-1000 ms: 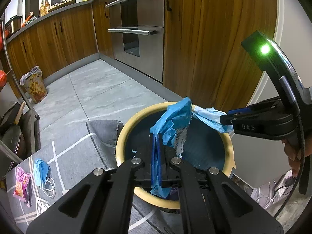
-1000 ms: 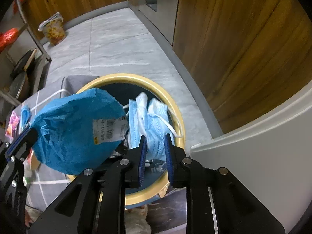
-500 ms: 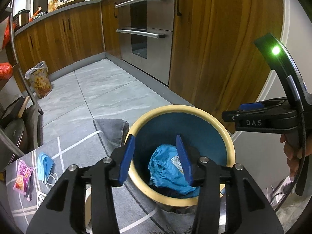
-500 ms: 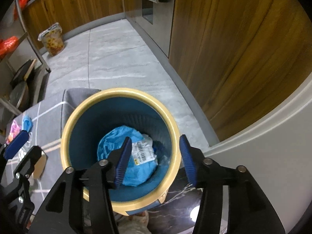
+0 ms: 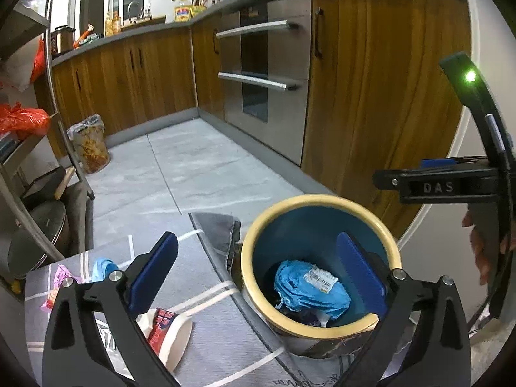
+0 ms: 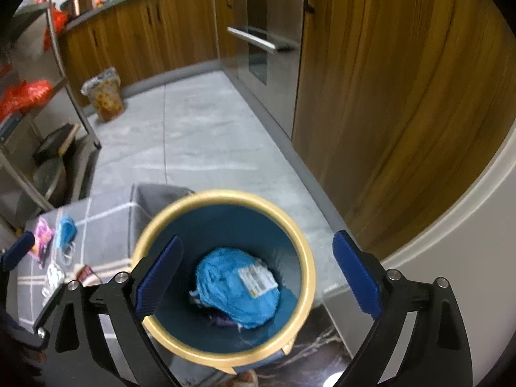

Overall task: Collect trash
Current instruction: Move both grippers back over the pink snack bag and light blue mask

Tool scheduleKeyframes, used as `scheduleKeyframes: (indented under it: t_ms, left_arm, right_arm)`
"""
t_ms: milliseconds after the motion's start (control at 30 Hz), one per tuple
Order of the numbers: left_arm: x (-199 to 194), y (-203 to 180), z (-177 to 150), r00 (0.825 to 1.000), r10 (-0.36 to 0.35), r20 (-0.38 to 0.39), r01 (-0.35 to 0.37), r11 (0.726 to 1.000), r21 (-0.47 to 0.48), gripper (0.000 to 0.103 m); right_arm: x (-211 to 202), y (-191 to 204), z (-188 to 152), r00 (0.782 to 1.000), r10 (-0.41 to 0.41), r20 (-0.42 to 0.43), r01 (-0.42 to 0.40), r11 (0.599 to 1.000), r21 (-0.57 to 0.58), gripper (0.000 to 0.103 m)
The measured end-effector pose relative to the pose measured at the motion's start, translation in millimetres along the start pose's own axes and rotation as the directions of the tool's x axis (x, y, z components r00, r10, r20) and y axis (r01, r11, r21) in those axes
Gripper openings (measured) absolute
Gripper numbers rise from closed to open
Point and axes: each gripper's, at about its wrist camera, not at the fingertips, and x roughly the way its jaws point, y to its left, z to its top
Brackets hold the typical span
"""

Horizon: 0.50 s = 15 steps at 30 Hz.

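Note:
A round bin with a yellow rim (image 5: 322, 198) (image 6: 225, 193) stands at the corner of a grey rug. A crumpled blue plastic bag with a white label (image 5: 309, 287) (image 6: 232, 287) lies loose inside it. My left gripper (image 5: 256, 248) hangs above the bin's left side, its jaws opening wide with nothing between the pads. My right gripper (image 6: 258, 242) is over the bin's mouth, jaws also opening and empty; from the left wrist it shows side-on (image 5: 406, 174). On the rug lie a blue face mask (image 5: 101, 266) (image 6: 66, 229), a pink wrapper (image 5: 56, 287) (image 6: 42, 235) and a red-and-white wrapper (image 5: 167, 325).
Wooden cabinets and a steel oven (image 5: 261, 74) line the far side of the grey tiled floor. A metal rack (image 5: 29, 161) with pots stands at the left, a filled plastic bag (image 5: 90, 145) beside it. A white wall (image 6: 451, 274) rises right of the bin.
The left gripper let go of the blue bag and the right one let go of the face masks; both dropped into the bin. Both grippers opened wide and rose.

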Motion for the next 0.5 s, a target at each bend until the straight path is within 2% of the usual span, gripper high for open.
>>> scheduleKeyframes:
  t_ms: [67, 167, 267, 500]
  left_arm:
    - [-8.7, 6.0, 0.1, 1.0, 0.019, 0.024, -0.02, 1.0, 0.002, 0.097]
    - [-18.8, 13.2, 0.8, 0.999, 0.013, 0.037, -0.013, 1.0, -0.002, 0.097]
    - [-31.4, 24.0, -1.5, 0.997, 0.052, 0.054, -0.052, 0.999, -0.002, 0.097]
    - [-57.8, 63.8, -7.3, 0.99, 0.125, 0.06, -0.123, 0.992, -0.037, 0.097]
  right_arm:
    - [-6.5, 6.1, 2.3, 0.999, -0.003, 0.039, 0.003, 1.0, -0.008, 0.096]
    - [-14.3, 17.6, 5.2, 0.997, 0.014, 0.074, -0.013, 1.0, -0.021, 0.097]
    - [-22.2, 33.5, 7.3, 0.994, 0.038, 0.106, -0.033, 0.998, -0.047, 0.097]
    - [-28.1, 72.8, 11.2, 0.987, 0.102, 0.127, -0.093, 0.993, -0.077, 0.097]
